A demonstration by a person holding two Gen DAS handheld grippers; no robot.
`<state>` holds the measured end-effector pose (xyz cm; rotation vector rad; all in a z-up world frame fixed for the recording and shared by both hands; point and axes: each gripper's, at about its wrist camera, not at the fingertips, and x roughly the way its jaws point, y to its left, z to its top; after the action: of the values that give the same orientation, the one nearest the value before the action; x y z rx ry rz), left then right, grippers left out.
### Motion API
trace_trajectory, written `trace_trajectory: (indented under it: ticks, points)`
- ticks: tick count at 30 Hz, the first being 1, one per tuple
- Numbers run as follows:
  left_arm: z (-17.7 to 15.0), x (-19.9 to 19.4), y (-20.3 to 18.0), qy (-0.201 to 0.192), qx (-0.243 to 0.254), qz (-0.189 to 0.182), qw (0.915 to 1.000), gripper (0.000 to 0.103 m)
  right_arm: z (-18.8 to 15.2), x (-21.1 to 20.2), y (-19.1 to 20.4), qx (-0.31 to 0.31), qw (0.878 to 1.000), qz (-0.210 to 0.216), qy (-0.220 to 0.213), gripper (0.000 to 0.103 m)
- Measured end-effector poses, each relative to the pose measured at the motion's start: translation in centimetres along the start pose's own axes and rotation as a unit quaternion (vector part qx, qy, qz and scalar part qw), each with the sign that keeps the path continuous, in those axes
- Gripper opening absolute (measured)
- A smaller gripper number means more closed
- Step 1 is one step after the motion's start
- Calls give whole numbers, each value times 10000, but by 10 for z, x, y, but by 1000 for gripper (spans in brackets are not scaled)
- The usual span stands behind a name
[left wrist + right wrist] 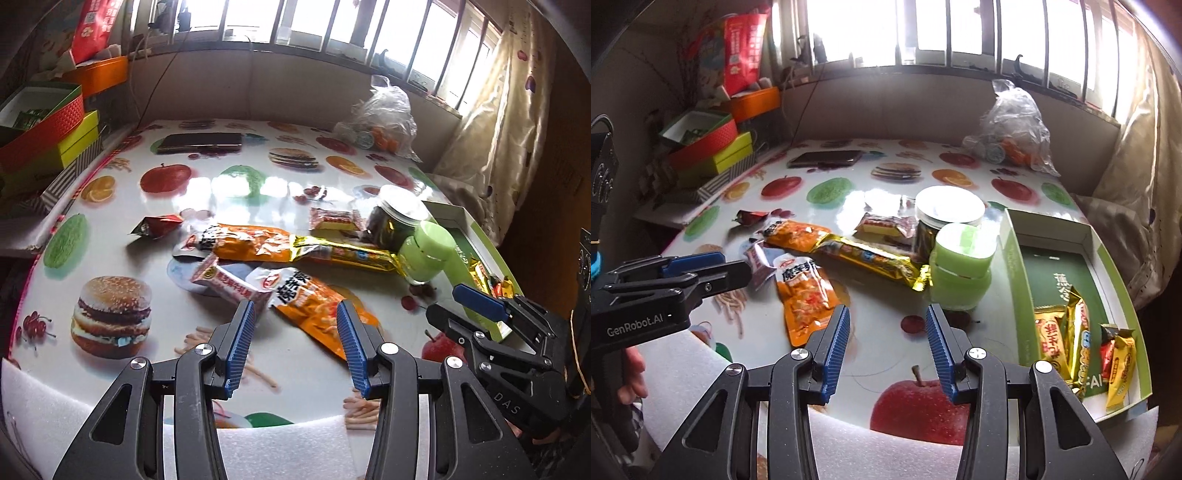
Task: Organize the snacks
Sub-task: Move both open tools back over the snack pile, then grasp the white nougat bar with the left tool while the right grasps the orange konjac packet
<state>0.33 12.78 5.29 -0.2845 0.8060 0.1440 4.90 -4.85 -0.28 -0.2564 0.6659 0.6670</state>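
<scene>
Two handheld grippers hover over a table (886, 343) w/ a fruit-and-burger print. Left gripper (295, 345) has its jaws apart, nothing between, above an orange snack packet (314, 310). Right gripper (888, 349) is likewise apart & empty, near a green jar (962, 271). More snacks lie scattered mid-table; a few sit in the green box (1008, 258) at right.

A glossy table (849, 206) printed with fruit and burgers carries orange snack packets (803, 299) at center, a green plastic jar (960, 273) toward three o'clock, and a green cardboard tray (1015, 251) beyond it.
</scene>
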Motion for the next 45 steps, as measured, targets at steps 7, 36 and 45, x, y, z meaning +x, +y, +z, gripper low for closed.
trace_trajectory:
  ticks: [7, 36, 45]
  points:
    - [-3, 6, 31, 78, -279, 130, 9995, 47, 7, 27, 23, -164, 9992, 297, 205, 47]
    - [17, 52, 58, 567, -792, 12, 9952, 48, 16, 92, 55, -1135, 9875, 660, 870, 65]
    - [14, 61, 63, 743, -696, 240, 9945, 48, 20, 96, 55, -1384, 9832, 762, 910, 67]
